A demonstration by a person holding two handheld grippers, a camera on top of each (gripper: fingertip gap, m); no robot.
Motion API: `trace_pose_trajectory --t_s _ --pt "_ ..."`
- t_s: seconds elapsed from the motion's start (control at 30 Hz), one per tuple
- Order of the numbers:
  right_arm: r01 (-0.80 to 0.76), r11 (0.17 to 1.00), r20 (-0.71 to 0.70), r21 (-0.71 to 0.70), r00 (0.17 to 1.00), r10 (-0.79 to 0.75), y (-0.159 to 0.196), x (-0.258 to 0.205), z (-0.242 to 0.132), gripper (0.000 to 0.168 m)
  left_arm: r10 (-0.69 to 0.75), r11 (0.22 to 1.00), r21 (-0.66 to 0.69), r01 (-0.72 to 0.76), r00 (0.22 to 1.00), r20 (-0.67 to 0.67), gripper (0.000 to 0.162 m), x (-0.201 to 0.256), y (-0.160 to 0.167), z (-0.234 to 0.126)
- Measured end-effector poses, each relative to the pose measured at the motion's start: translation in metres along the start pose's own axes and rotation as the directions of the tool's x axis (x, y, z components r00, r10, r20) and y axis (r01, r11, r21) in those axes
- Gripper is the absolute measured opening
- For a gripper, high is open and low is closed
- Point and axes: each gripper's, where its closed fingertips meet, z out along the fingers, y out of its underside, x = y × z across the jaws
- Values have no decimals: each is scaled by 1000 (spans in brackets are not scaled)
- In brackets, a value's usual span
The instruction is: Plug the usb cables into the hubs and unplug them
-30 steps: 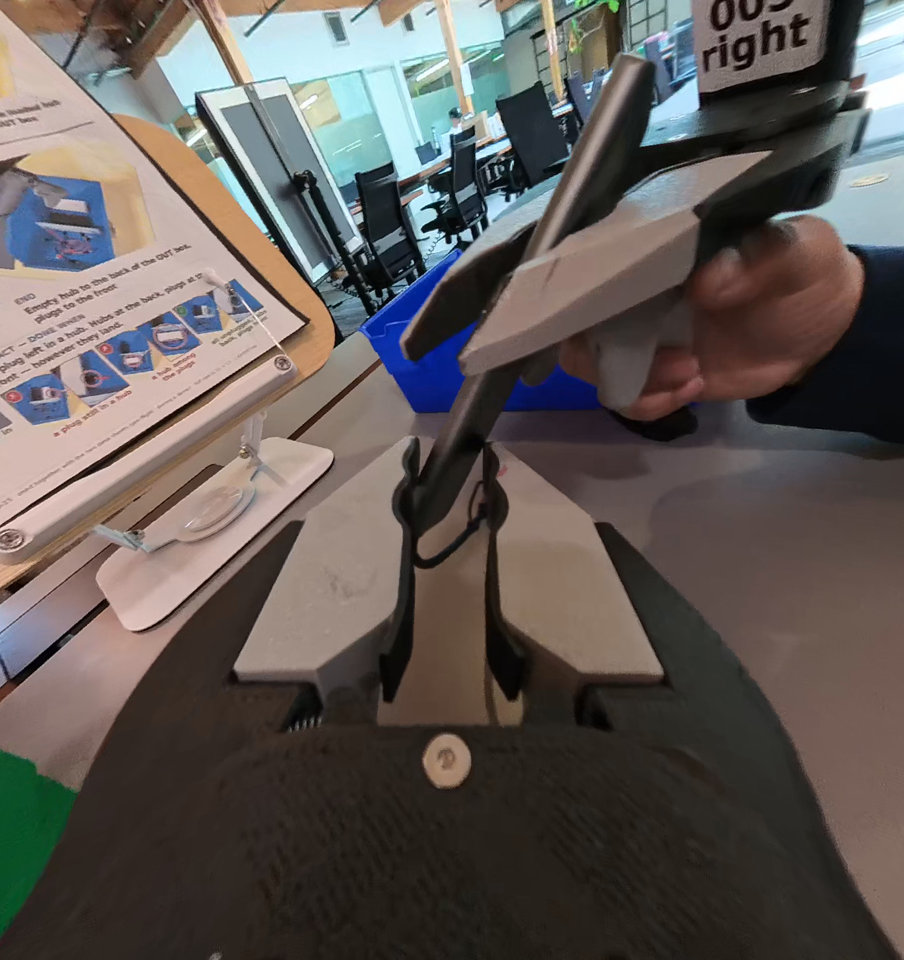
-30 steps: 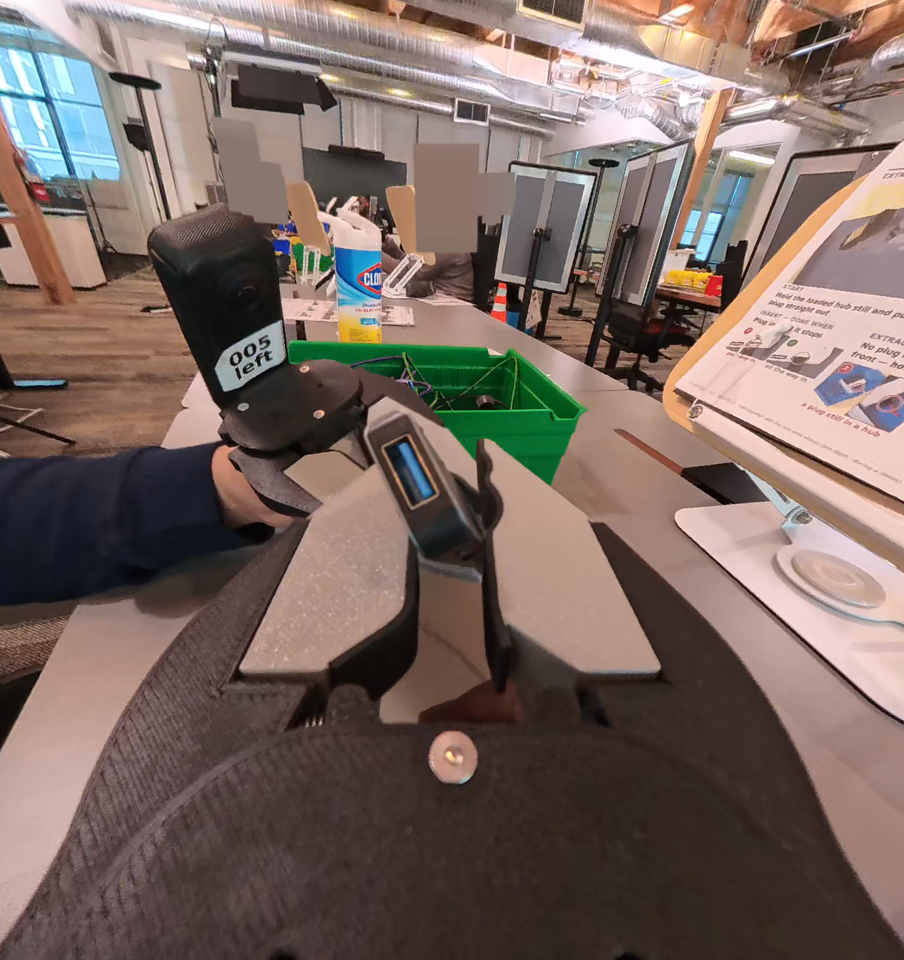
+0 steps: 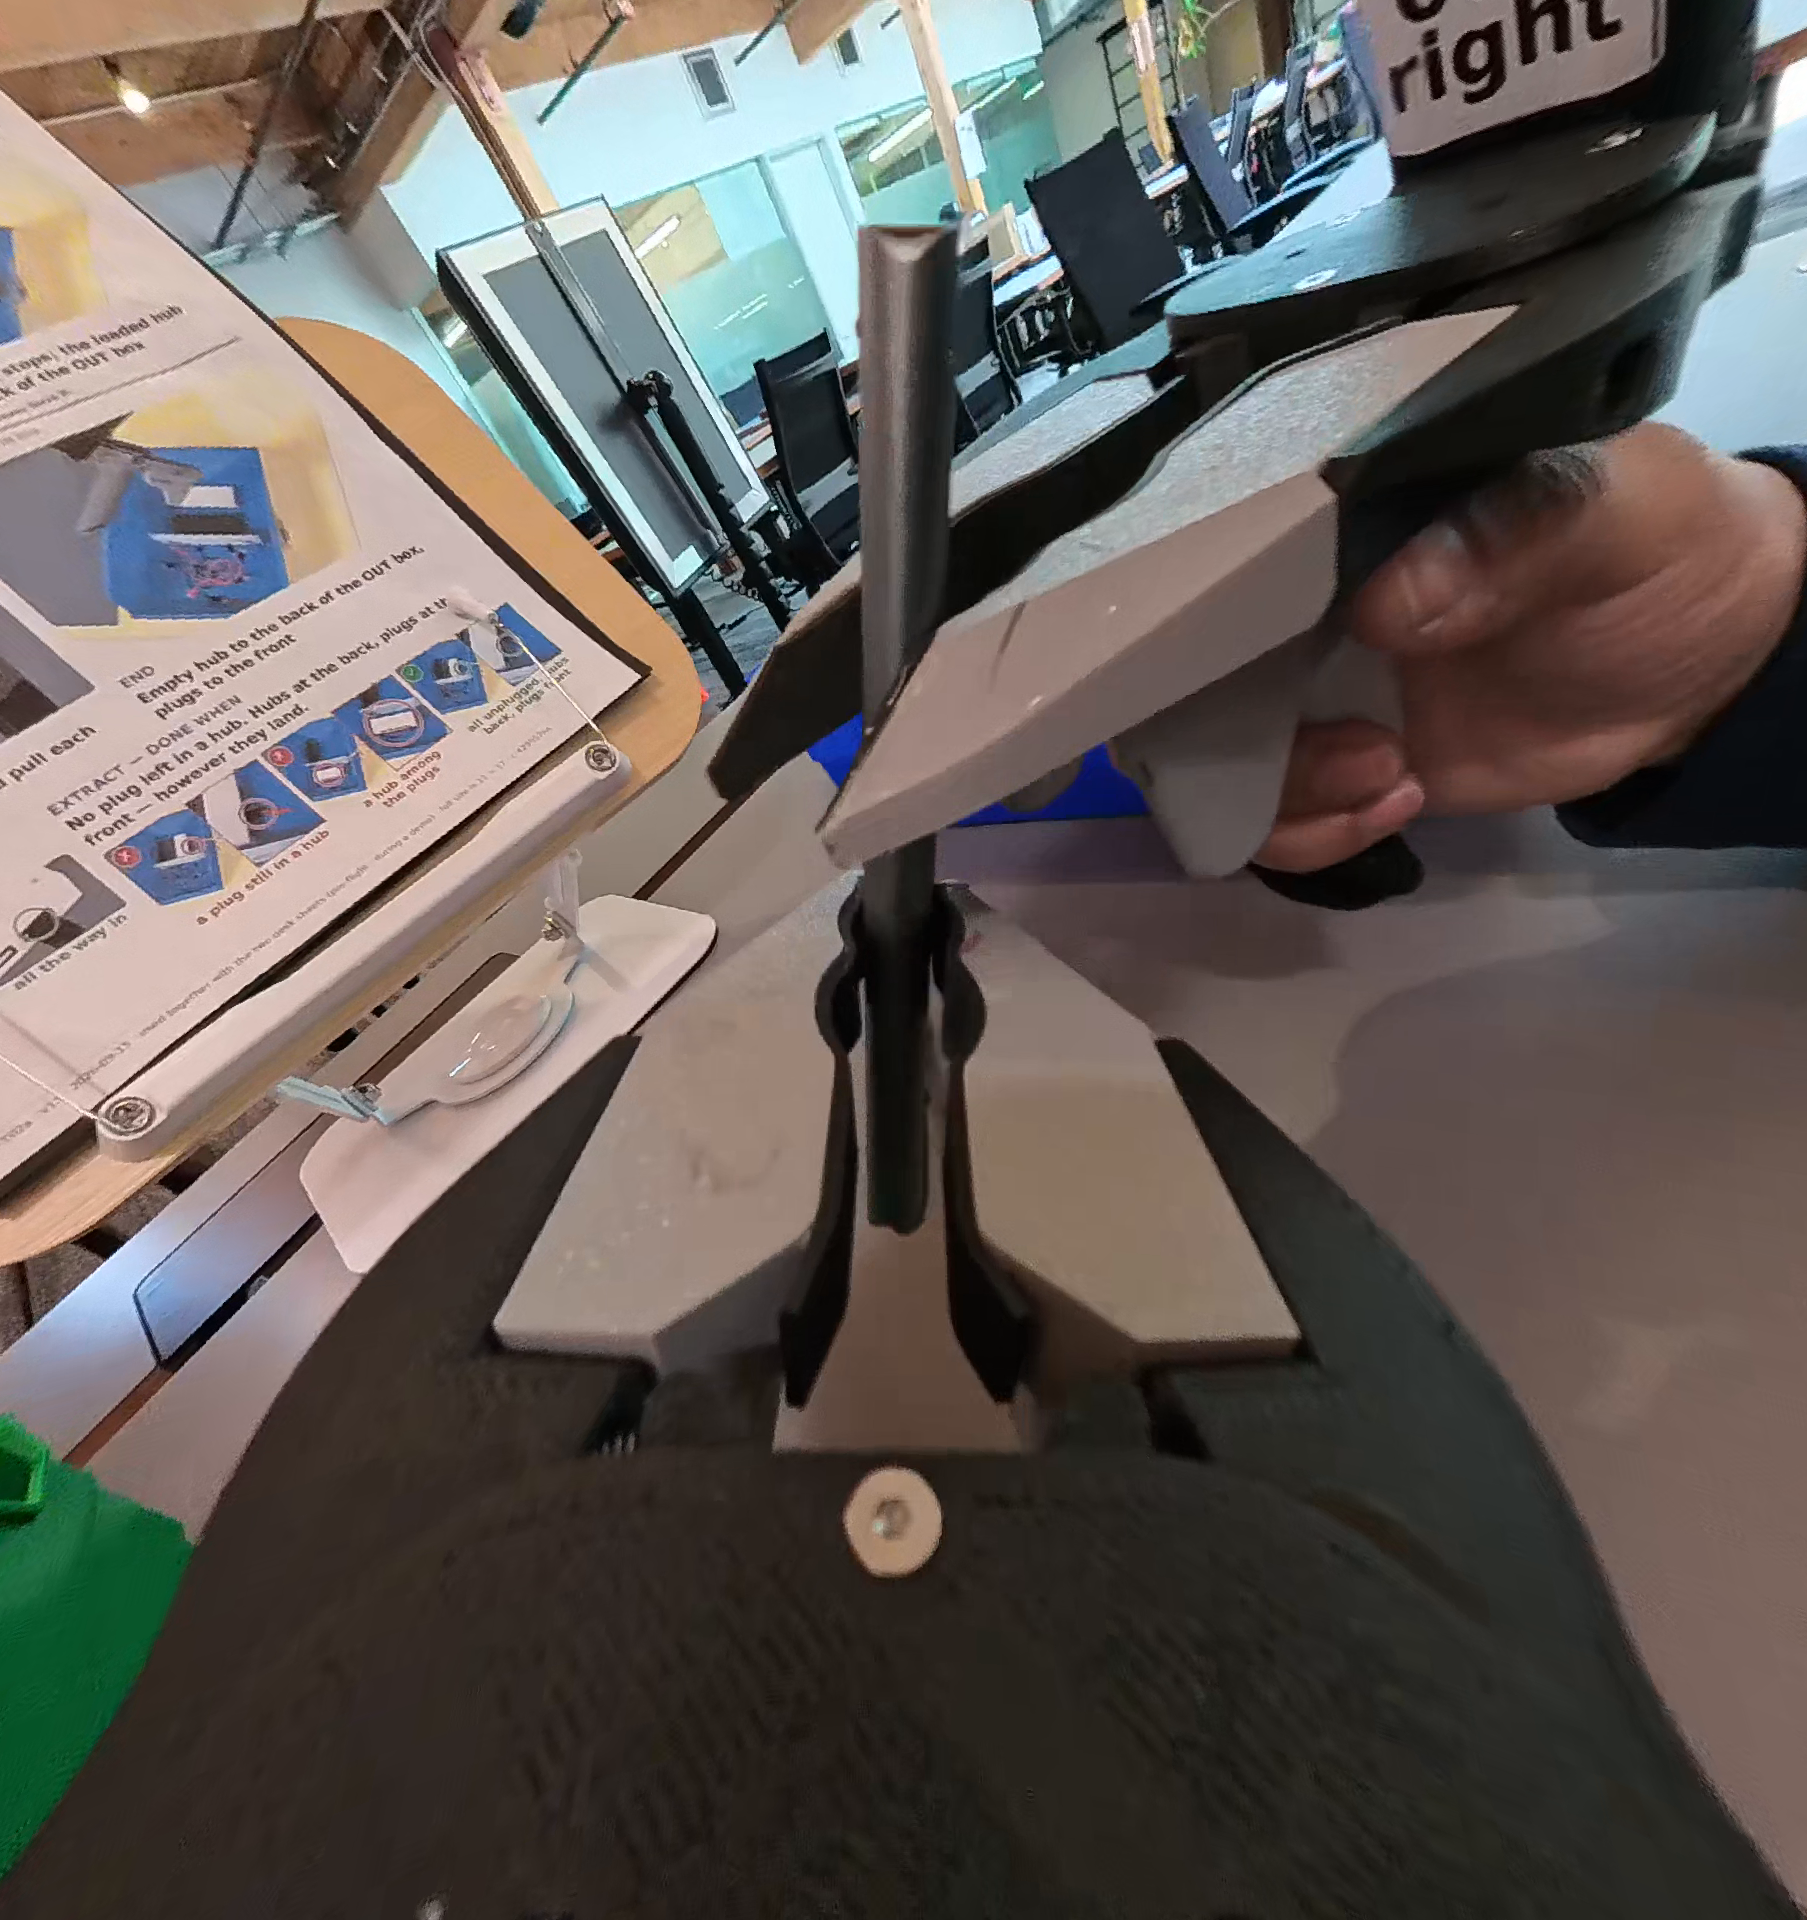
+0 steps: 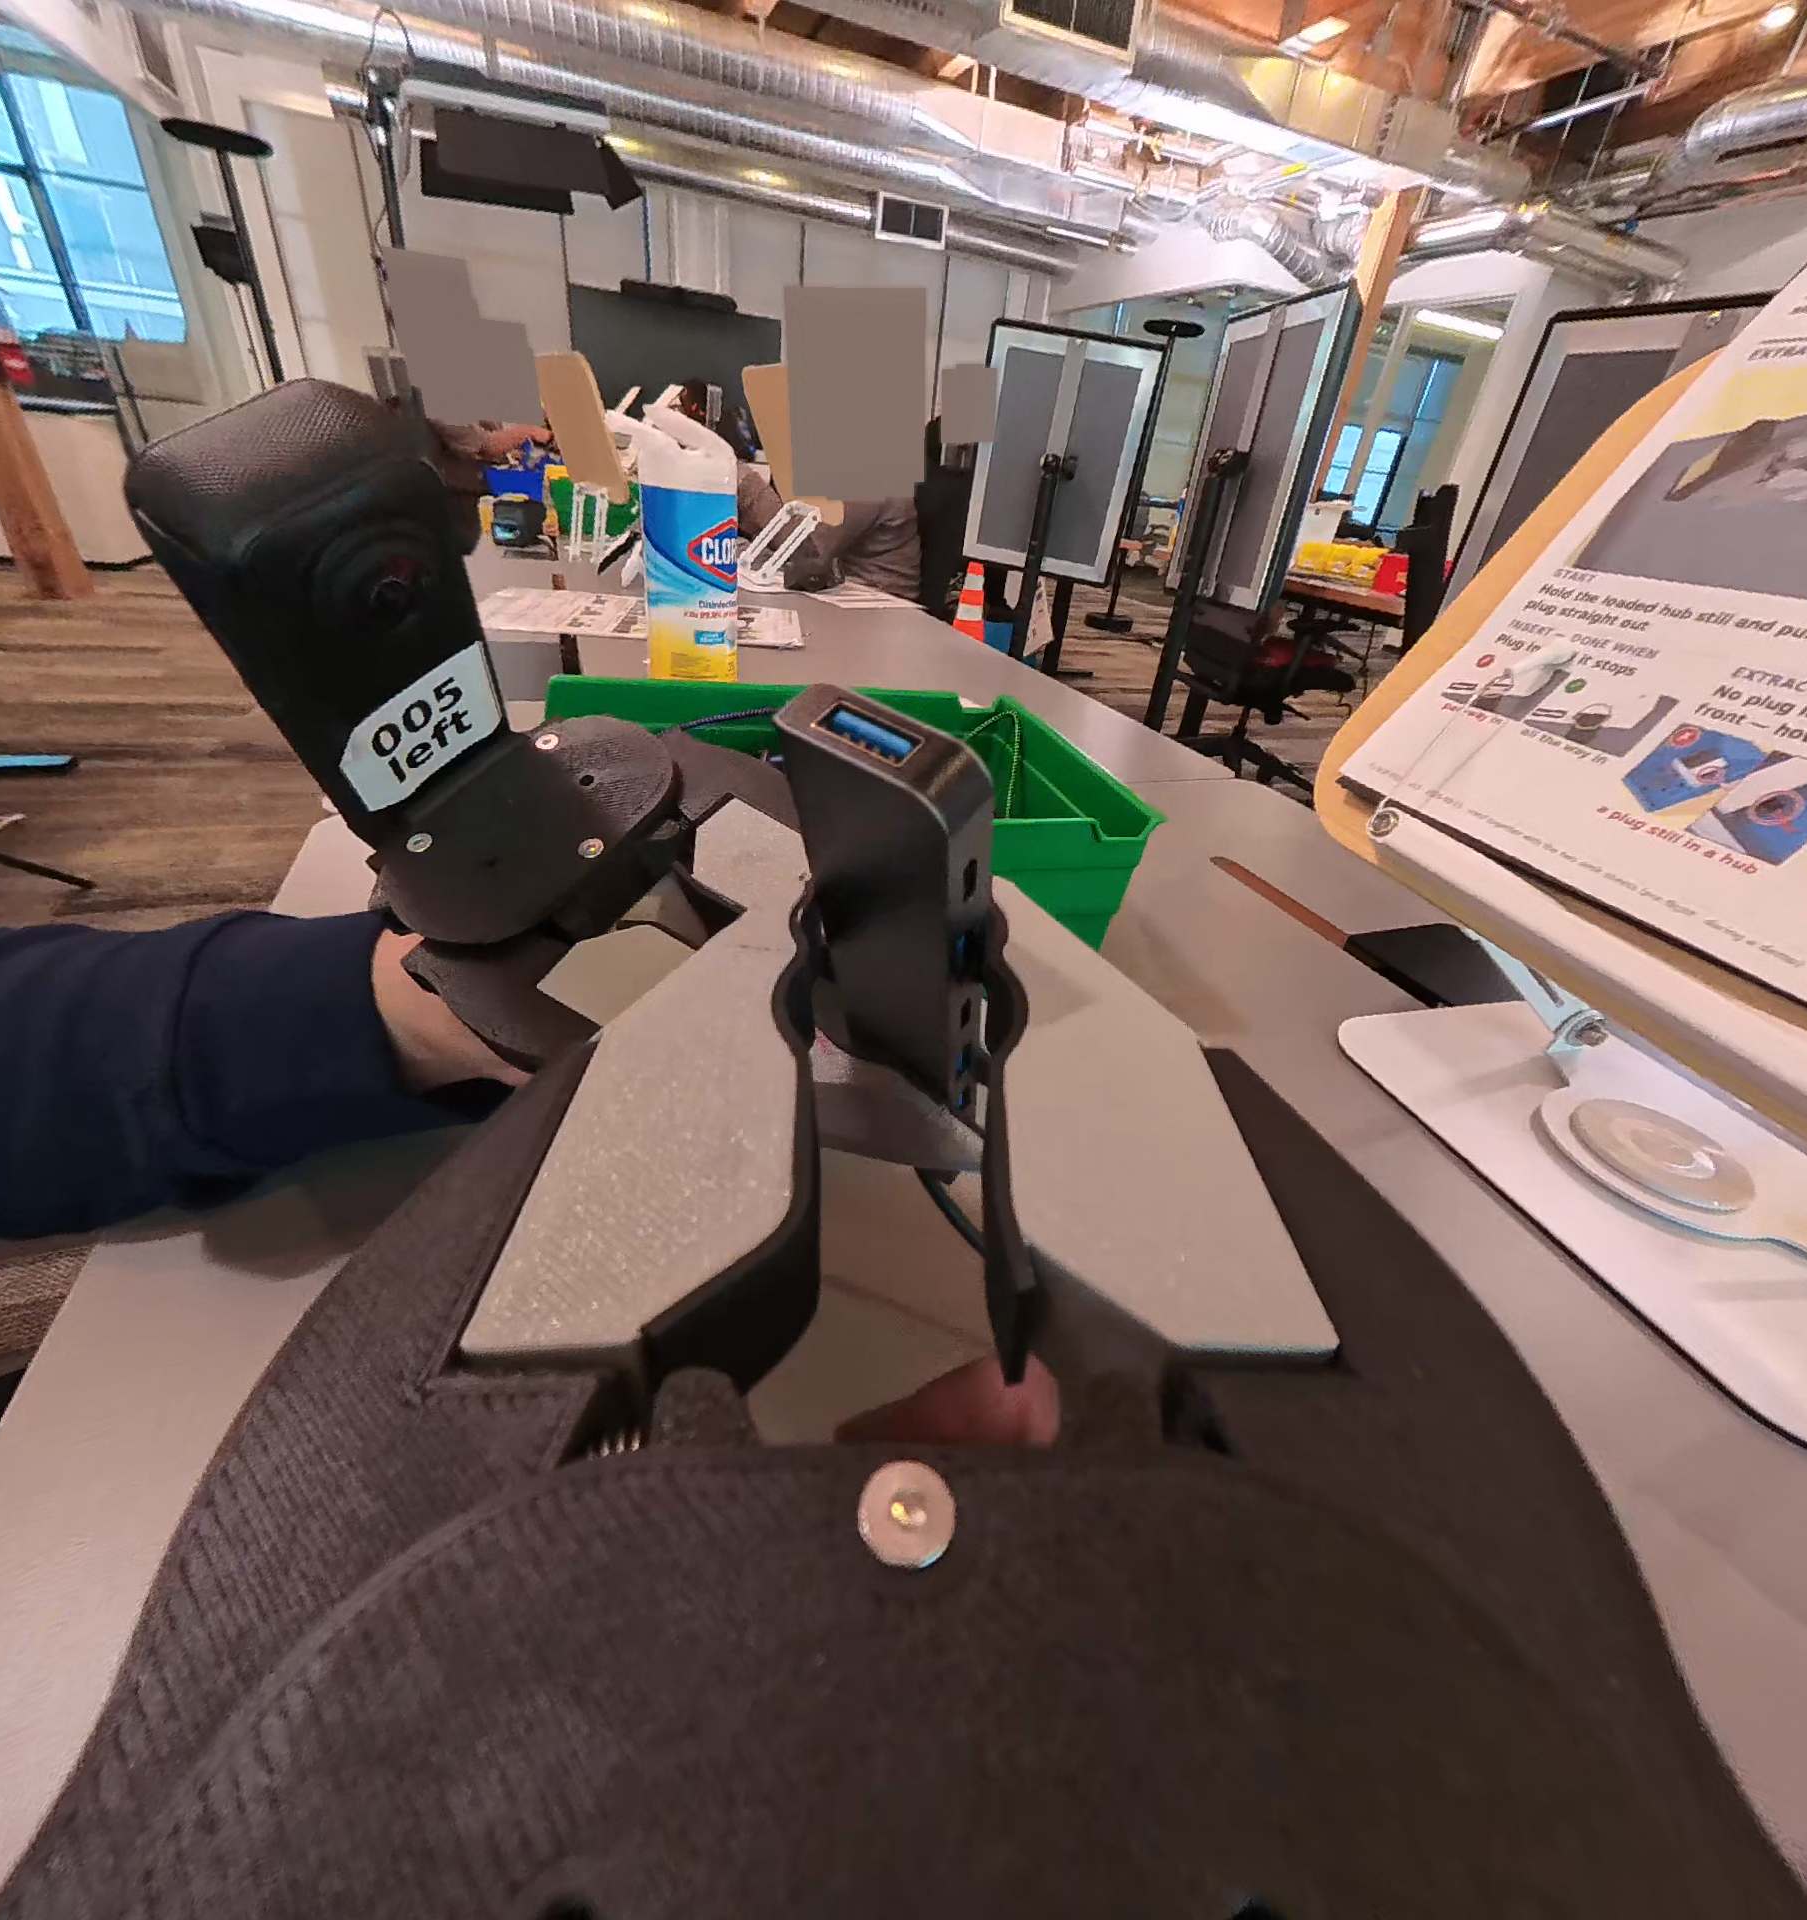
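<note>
Both my grippers grip one dark hub, upright above the counter: left fingers pinch its lower end, right fingers its middle. Risk: opposing pulls could twist it loose; no cable visible yet.

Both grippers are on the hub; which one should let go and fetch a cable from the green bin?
Left, probably. The green plastic bin sits just beyond the left gripper, while the right gripper clamps the upright dark grey hub mid-body.

Bare table right; instruction stand blocks left, green bin ahead.
</note>
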Motion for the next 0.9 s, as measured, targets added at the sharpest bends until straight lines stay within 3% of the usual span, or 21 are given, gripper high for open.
trace_pose_trajectory --t_s 0.9 --pt "14 995 36 99 999 -18 -20 -5 -12 24 -56 992 110 63 996 -66 6 1 -19 -10"
